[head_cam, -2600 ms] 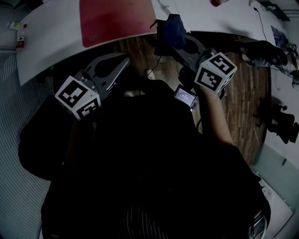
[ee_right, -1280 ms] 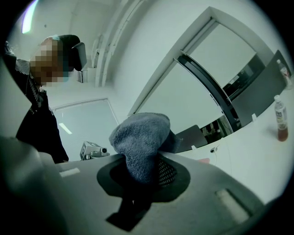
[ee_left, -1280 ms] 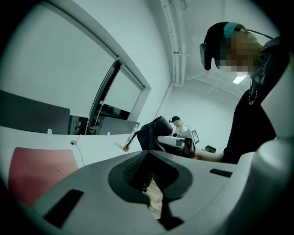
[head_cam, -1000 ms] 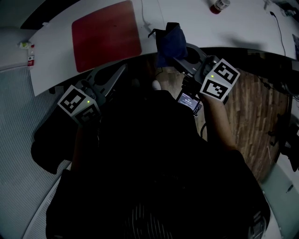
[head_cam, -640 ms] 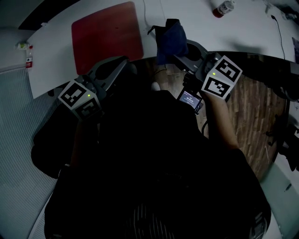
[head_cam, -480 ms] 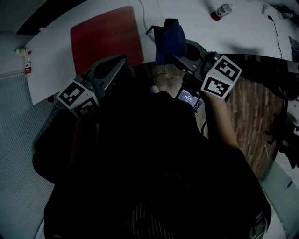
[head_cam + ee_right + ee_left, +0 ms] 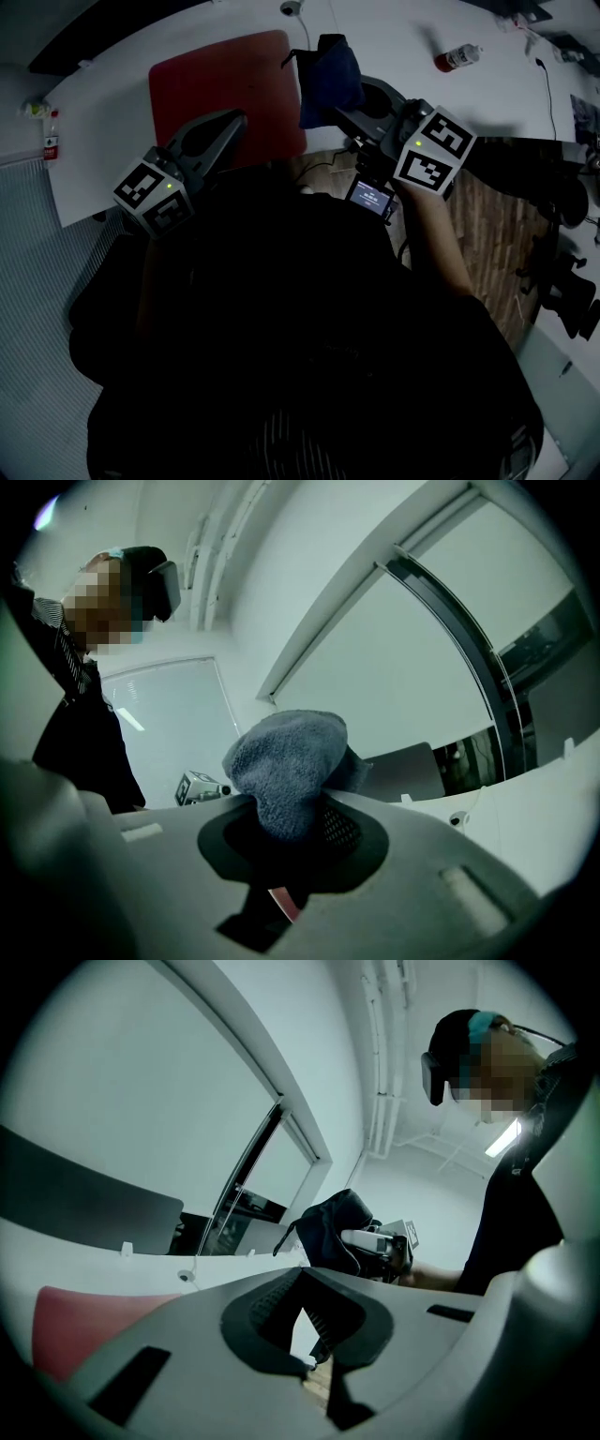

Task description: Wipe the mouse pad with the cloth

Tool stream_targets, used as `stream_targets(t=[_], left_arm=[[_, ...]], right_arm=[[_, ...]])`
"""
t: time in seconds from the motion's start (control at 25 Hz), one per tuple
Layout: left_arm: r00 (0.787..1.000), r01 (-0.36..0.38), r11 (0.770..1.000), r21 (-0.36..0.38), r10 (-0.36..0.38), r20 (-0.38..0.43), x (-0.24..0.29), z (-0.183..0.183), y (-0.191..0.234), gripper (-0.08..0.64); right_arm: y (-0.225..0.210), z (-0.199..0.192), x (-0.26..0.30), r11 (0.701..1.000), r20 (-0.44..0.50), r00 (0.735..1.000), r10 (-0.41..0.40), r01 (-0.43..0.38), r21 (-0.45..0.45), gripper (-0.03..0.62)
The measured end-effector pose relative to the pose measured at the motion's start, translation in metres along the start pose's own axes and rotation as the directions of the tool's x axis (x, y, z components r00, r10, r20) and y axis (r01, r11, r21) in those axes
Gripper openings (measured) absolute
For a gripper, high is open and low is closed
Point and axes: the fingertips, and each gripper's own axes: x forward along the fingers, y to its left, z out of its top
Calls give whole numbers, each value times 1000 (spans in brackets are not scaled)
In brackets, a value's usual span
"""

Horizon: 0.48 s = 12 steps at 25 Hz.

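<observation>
Far L, at edge of white table (image 7: 103, 112): small item w/ red label (image 7: 52, 146), too small to identify. Next, red mouse pad (image 7: 220, 84) flat on table, near edge by person's torso; also seen low L in left gripper view (image 7: 84, 1321).

L gripper (image 7: 236, 119) (image 7: 302, 1277) over near part of pad in head view; height above it can't be told. Jaws closed tip to tip, nothing between, only the oval hollow behind the tips. Marker cube (image 7: 155, 194) at its rear, green light on.

Just R of pad's right edge: dark blue cloth (image 7: 330, 70) bunched up, pinched in R gripper (image 7: 330, 111) (image 7: 291, 808). Jaws clamped on lower part of cloth (image 7: 286, 761), rest bulging out beyond the tips. From L gripper view, cloth (image 7: 328, 1232) seen against far wall, above tabletop line. Sliver of red visible through hollow of R jaws.

R of that: R marker cube (image 7: 433, 147), small lit screen (image 7: 369, 198) under it, forearm (image 7: 436, 248) behind. Far R on table: small bottle (image 7: 457, 59) lying down, thin cable (image 7: 546, 89). Near R: wood floor (image 7: 487, 225).
</observation>
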Motion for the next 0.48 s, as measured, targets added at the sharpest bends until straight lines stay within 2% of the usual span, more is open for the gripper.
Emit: stream_targets(t=[0.12, 0.32, 0.48], left_arm=[[1000, -6, 1000, -26, 6, 13, -4, 6, 27, 8], [1000, 30, 999, -35, -30, -1, -9, 4, 54, 8], [999, 29, 998, -65, -30, -17, -10, 11, 74, 8]], right_arm=[[-6, 2, 26, 1000, -30, 1000, -5, 4, -11, 69], [-5, 16, 56, 1000, -6, 1000, 19, -19, -11, 69], [-16, 19, 75, 1000, -40, 999, -24, 24, -8, 69]])
